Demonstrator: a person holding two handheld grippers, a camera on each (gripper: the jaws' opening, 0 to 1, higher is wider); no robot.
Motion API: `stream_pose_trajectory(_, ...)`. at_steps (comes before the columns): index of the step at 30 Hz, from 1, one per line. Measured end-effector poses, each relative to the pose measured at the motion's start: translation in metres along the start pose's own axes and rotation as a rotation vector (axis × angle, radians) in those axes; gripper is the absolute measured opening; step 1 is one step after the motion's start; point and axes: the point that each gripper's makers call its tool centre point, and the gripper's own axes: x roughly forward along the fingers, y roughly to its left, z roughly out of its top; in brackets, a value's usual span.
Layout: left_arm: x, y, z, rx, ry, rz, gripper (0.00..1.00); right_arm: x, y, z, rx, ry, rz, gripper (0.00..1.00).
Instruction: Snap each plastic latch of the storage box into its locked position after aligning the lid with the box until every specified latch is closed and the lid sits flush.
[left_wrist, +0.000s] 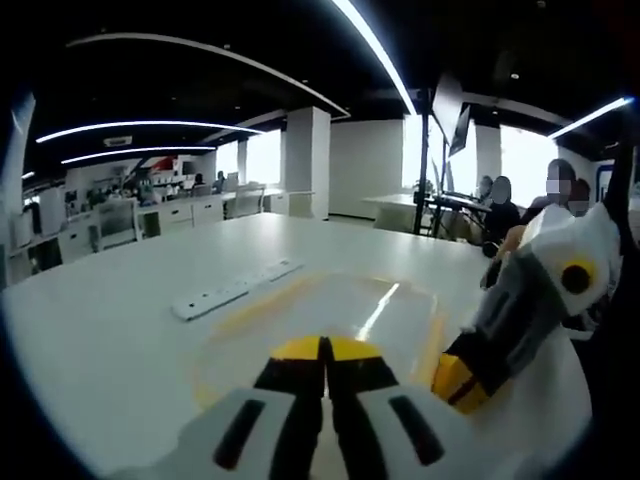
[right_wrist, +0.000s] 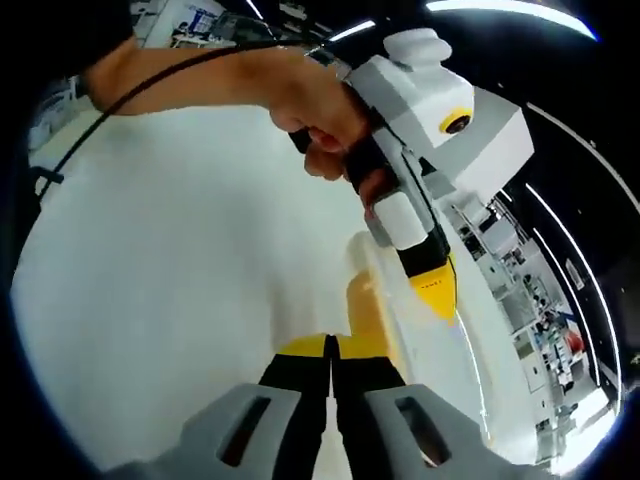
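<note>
Both grippers bear down on the box lid (left_wrist: 330, 310), apparently seating it flush. The left gripper (left_wrist: 323, 352) has jaws pressed together on the lid's near edge; the right gripper (right_wrist: 330, 350), likewise closed, meets a yellow latch (right_wrist: 365, 315). The clear box is hard to trace against the table (left_wrist: 120, 340); beyond lies a power strip (left_wrist: 235, 288).

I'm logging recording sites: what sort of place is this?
Likely an open-plan office or lab: a big white table with a power strip, rows of desks behind, and long ceiling light strips.
</note>
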Motion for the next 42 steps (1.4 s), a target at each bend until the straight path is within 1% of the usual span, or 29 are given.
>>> stream_pose_trajectory(1, -0.001, 0.0, 0.001, -0.004, -0.009, 0.003, 0.0, -0.006, -0.003, 0.006, 0.039, -0.051, 0.001, 0.0)
stream_pose_trajectory(2, -0.001, 0.002, 0.001, -0.017, -0.017, 0.011, 0.0, -0.011, -0.007, 0.01, 0.068, -0.092, 0.02, 0.0)
stream_pose_trajectory(3, -0.003, 0.003, 0.002, -0.033, -0.028, 0.024, 0.0, -0.016, -0.017, 0.013, 0.092, -0.121, 0.0, 0.0)
stream_pose_trajectory(4, -0.003, 0.004, 0.002, -0.037, -0.029, 0.028, 0.0, -0.018, -0.02, 0.015, 0.102, -0.133, -0.01, 0.0)
stream_pose_trajectory(6, -0.01, 0.005, 0.005, -0.019, -0.057, 0.05, 0.0, -0.036, -0.046, 0.022, 0.195, -0.222, -0.033, 0.0)
stream_pose_trajectory(8, -0.02, 0.0, 0.011, -0.012, -0.09, 0.057, 0.0, -0.043, -0.067, 0.017, 0.243, -0.225, -0.048, 0.0)
stream_pose_trajectory(9, -0.021, -0.001, 0.012, -0.01, -0.093, 0.057, 0.0, -0.045, -0.079, 0.014, 0.244, -0.231, -0.056, 0.0)
stream_pose_trajectory(10, -0.025, -0.004, 0.014, 0.001, -0.098, 0.055, 0.0, -0.048, -0.095, 0.008, 0.247, -0.223, -0.087, 0.0)
stream_pose_trajectory(11, -0.03, -0.007, 0.016, 0.017, -0.099, 0.061, 0.0, -0.048, -0.105, 0.004, 0.245, -0.214, -0.093, 0.0)
stream_pose_trajectory(13, -0.036, -0.012, 0.017, 0.043, -0.098, 0.078, 0.0, -0.048, -0.122, 0.001, 0.251, -0.215, -0.094, 0.0)
stream_pose_trajectory(14, -0.039, -0.015, 0.017, 0.046, -0.096, 0.078, 0.0, -0.048, -0.129, 0.001, 0.258, -0.229, -0.088, 0.0)
stream_pose_trajectory(18, -0.045, -0.034, 0.013, 0.014, -0.087, 0.052, 0.0, -0.039, -0.149, -0.003, 0.236, -0.214, -0.085, 0.0)
stream_pose_trajectory(20, -0.046, -0.044, 0.008, 0.014, -0.069, 0.049, 0.0, -0.033, -0.154, -0.008, 0.252, -0.185, -0.046, 0.0)
stream_pose_trajectory(21, -0.046, -0.047, 0.006, 0.017, -0.057, 0.046, 0.0, -0.03, -0.158, -0.009, 0.237, -0.178, -0.042, 0.0)
stream_pose_trajectory(22, -0.046, -0.05, 0.003, 0.024, -0.047, 0.045, 0.0, -0.026, -0.162, -0.012, 0.2, -0.16, -0.033, 0.0)
stream_pose_trajectory(23, -0.046, -0.051, 0.001, 0.029, -0.041, 0.047, 0.0, -0.021, -0.166, -0.013, 0.193, -0.152, -0.01, 0.0)
stream_pose_trajectory(25, -0.045, -0.055, -0.004, 0.049, -0.02, 0.051, 0.0, -0.014, -0.174, -0.015, 0.206, -0.146, 0.001, 0.0)
stream_pose_trajectory(26, -0.045, -0.056, -0.006, 0.052, -0.013, 0.053, 0.0, -0.01, -0.177, -0.016, 0.177, -0.142, 0.016, 0.0)
stream_pose_trajectory(28, -0.046, -0.06, -0.009, 0.057, -0.005, 0.052, 0.0, -0.003, -0.182, -0.02, 0.177, -0.125, 0.035, 0.0)
stream_pose_trajectory(29, -0.046, -0.062, -0.009, 0.057, -0.005, 0.049, 0.0, 0.001, -0.183, -0.019, 0.181, -0.129, 0.063, 0.0)
stream_pose_trajectory(32, -0.047, -0.072, -0.011, 0.043, -0.014, 0.026, 0.0, 0.015, -0.176, -0.015, 0.159, -0.158, 0.205, 0.0)
stream_pose_trajectory(33, -0.046, -0.074, -0.012, 0.037, -0.018, 0.021, 0.0, 0.017, -0.175, -0.017, 0.164, -0.145, 0.221, 0.0)
stream_pose_trajectory(34, -0.046, -0.077, -0.013, 0.024, -0.023, 0.02, 0.0, 0.023, -0.175, -0.023, 0.177, -0.114, 0.258, 0.0)
stream_pose_trajectory(35, -0.046, -0.08, -0.015, 0.021, -0.024, 0.02, 0.0, 0.027, -0.175, -0.025, 0.183, -0.103, 0.288, 0.0)
stream_pose_trajectory(36, -0.045, -0.082, -0.016, 0.015, -0.021, 0.019, 0.0, 0.031, -0.175, -0.029, 0.189, -0.084, 0.322, 0.0)
stream_pose_trajectory(37, -0.045, -0.083, -0.017, 0.012, -0.018, 0.019, 0.0, 0.034, -0.177, -0.031, 0.189, -0.074, 0.327, 0.0)
stream_pose_trajectory(38, -0.045, -0.085, -0.019, 0.013, -0.014, 0.022, 0.0, 0.041, -0.181, -0.038, 0.184, -0.048, 0.337, 0.0)
stream_pose_trajectory(41, -0.042, -0.086, -0.026, 0.019, 0.003, 0.027, 0.0, 0.05, -0.177, -0.051, 0.204, 0.012, 0.427, 0.0)
stream_pose_trajectory(42, -0.041, -0.085, -0.029, 0.023, 0.013, 0.03, 0.0, 0.053, -0.176, -0.053, 0.209, 0.014, 0.458, 0.0)
